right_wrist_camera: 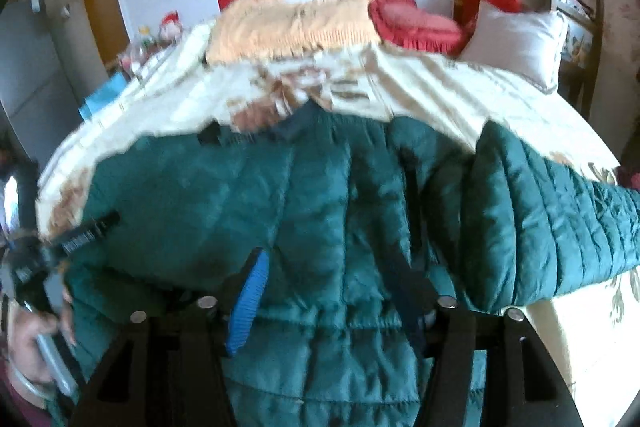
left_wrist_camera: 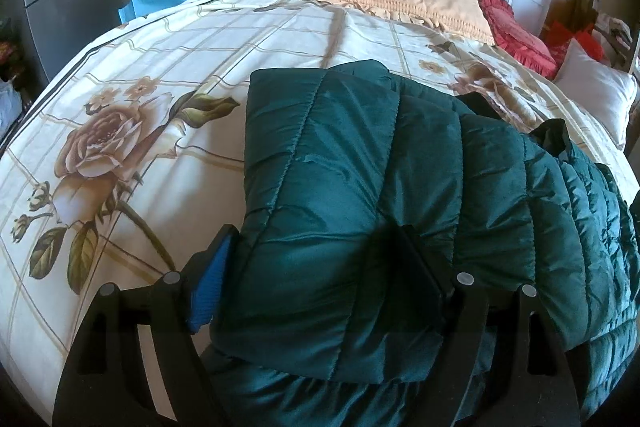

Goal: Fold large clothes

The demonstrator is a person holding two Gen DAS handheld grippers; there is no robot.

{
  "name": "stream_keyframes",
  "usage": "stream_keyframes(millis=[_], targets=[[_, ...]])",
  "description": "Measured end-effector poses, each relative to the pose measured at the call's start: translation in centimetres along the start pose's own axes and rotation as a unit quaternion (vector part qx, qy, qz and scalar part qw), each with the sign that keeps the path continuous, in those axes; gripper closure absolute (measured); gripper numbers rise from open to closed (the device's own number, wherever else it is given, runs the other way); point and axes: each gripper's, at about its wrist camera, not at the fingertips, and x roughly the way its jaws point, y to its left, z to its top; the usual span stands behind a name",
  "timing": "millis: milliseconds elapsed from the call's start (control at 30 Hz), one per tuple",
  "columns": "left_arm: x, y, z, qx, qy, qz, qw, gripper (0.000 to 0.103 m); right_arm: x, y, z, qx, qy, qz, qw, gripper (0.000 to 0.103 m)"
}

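- The left gripper [left_wrist_camera: 316, 263] had its jaws spread wide around a folded flap of the teal jacket [left_wrist_camera: 360, 187]; whether the pads pressed it could not be told.
- The right gripper [right_wrist_camera: 332, 283] stood with jaws apart over the jacket [right_wrist_camera: 248, 211], in a blurred view; contact could not be told.
- The jacket lay on the bed [left_wrist_camera: 140, 75] at its near edge, long axis running across the bed.
- In the right view, its collar [right_wrist_camera: 296, 125] pointed toward the pillows [right_wrist_camera: 292, 27], one sleeve [right_wrist_camera: 560, 219] stretching right.
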Motion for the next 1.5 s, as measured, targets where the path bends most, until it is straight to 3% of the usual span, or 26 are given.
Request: stream_keyframes(millis=[133, 300, 467, 733, 1100, 1500], targets=[[0.1, 0.0, 0.0, -0.001, 0.000, -0.001, 1.0000, 0.022, 1.6, 1.4, 0.8, -0.019, 0.006, -0.013, 1.000, 0.038], [0.0, 0.3, 0.0, -0.010, 0.001, 0.000, 1.0000, 0.016, 5.3, 1.1, -0.1, -0.022, 0.050, -0.049, 0.997, 0.038], [-0.1, 0.5, 0.1, -0.013, -0.001, 0.000, 0.9999, 0.015, 6.1, 0.4, -0.9, -0.018, 0.057, -0.046, 0.997, 0.038], [-3.5, 0.3, -0.7, 0.008, -0.020, -0.008, 0.9997, 0.015, 2.1, 0.1, -1.4, -0.019, 0.046, -0.036, 0.998, 0.038], [-10.5, -3.9, -2.6, 0.063, -0.073, -0.031, 0.9949, 0.015, -1.9, -1.0, -2.7, -0.003, 0.033, -0.029, 0.999, 0.035], [-12.9, -8.8, -4.7, 0.107, -0.089, -0.033, 0.9897, 0.015, -5.7, -3.9, -3.2, 0.008, 0.006, -0.032, 0.999, 0.031]])
